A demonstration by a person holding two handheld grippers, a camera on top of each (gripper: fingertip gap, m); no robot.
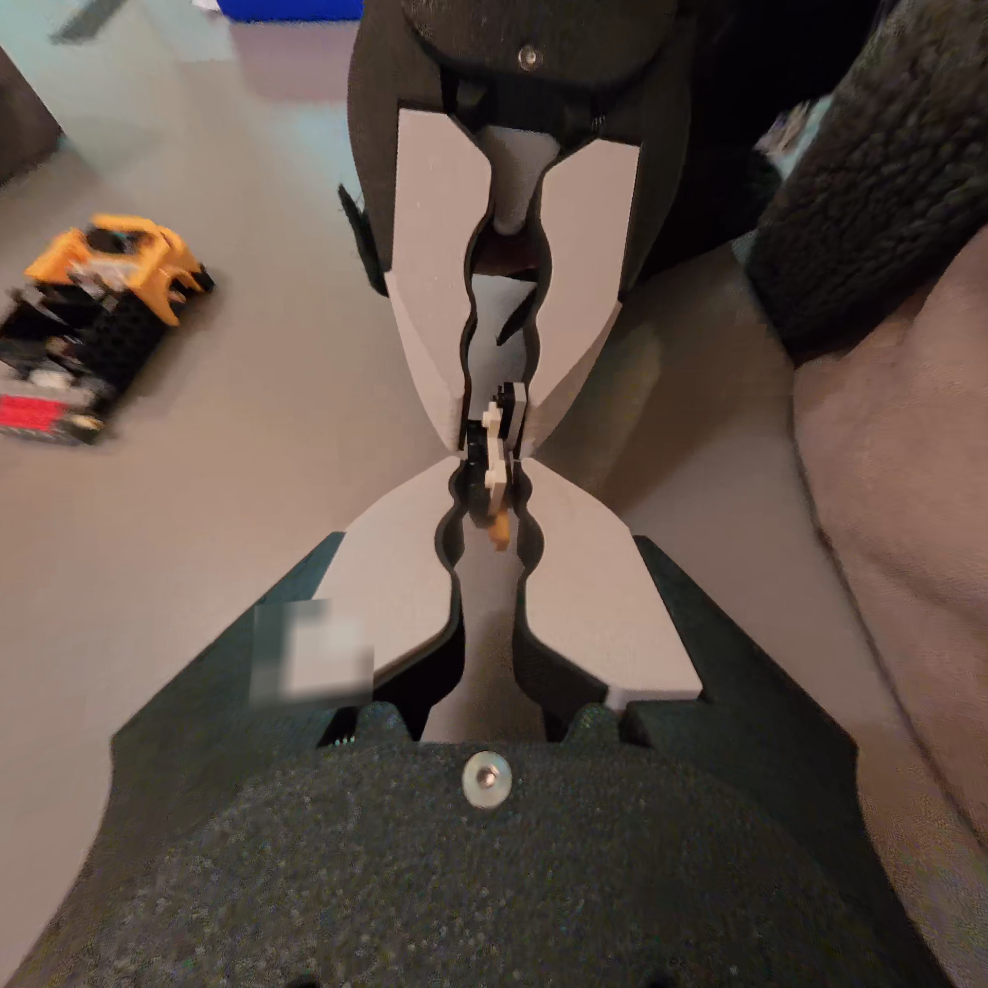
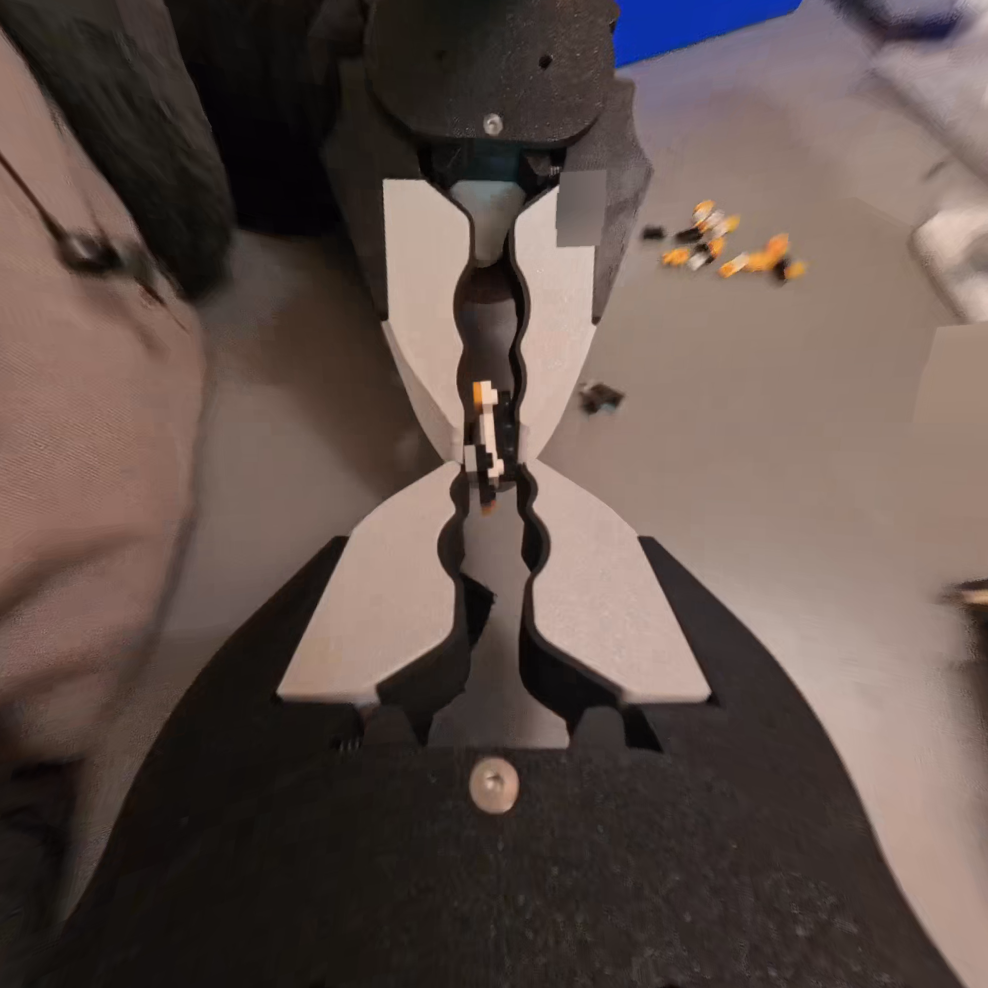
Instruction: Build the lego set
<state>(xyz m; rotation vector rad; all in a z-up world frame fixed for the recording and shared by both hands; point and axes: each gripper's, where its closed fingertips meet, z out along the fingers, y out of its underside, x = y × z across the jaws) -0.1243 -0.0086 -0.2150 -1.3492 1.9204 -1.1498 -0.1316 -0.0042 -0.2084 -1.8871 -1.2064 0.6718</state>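
A small lego piece of black, white and orange parts (image 1: 494, 454) is held in the air between my two grippers, which meet tip to tip. My left gripper (image 1: 487, 481) comes in from the bottom of the left wrist view and is shut on the piece's near end. My right gripper (image 1: 494, 422) comes down from the top and is shut on the other end. In the right wrist view the same piece (image 2: 489, 438) sits between my right gripper (image 2: 489, 484) and the left gripper (image 2: 489, 435) opposite. A partly built orange, black and red lego car (image 1: 91, 326) lies on the grey table.
Loose orange, white and black lego parts (image 2: 732, 246) lie scattered on the table (image 2: 748, 427), with one black part (image 2: 601, 396) nearer. A person's grey-brown clothing (image 2: 80, 454) and dark sleeve (image 1: 866, 187) are close beside the grippers. A blue object (image 2: 695, 26) is at the far edge. My two grippers' fingertips are within a few centimetres of each other.
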